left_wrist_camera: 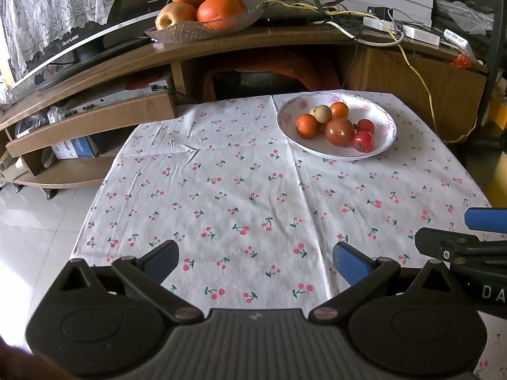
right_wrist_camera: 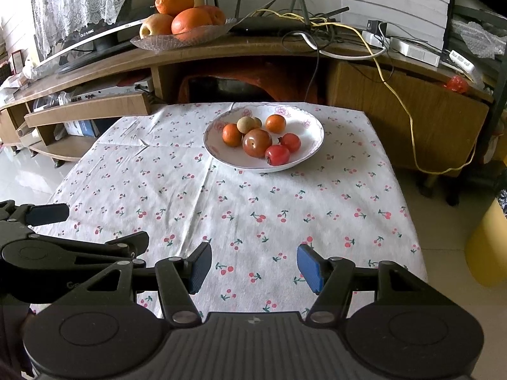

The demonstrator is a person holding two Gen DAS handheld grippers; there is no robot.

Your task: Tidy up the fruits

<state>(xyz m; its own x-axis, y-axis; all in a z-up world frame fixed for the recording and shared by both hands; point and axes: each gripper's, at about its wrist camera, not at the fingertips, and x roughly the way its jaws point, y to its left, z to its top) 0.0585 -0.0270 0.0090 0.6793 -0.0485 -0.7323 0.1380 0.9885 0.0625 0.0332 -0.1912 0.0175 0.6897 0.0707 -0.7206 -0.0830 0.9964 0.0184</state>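
A white floral bowl (left_wrist_camera: 385,123) stands on the far right of the cherry-print tablecloth (left_wrist_camera: 237,190); it also shows in the right wrist view (right_wrist_camera: 312,129). It holds several small fruits: small oranges (right_wrist_camera: 232,134), a brown-red round fruit (right_wrist_camera: 257,142), red fruits (right_wrist_camera: 277,154) and a tan longan (right_wrist_camera: 246,124). My left gripper (left_wrist_camera: 255,261) is open and empty above the near table edge. My right gripper (right_wrist_camera: 253,267) is open and empty, beside the left one.
A glass dish (left_wrist_camera: 202,28) with big oranges and an apple sits on the wooden TV stand (left_wrist_camera: 285,39) behind the table. Cables, a router and power strips lie on the stand. A yellow object (right_wrist_camera: 488,247) stands on the floor at right.
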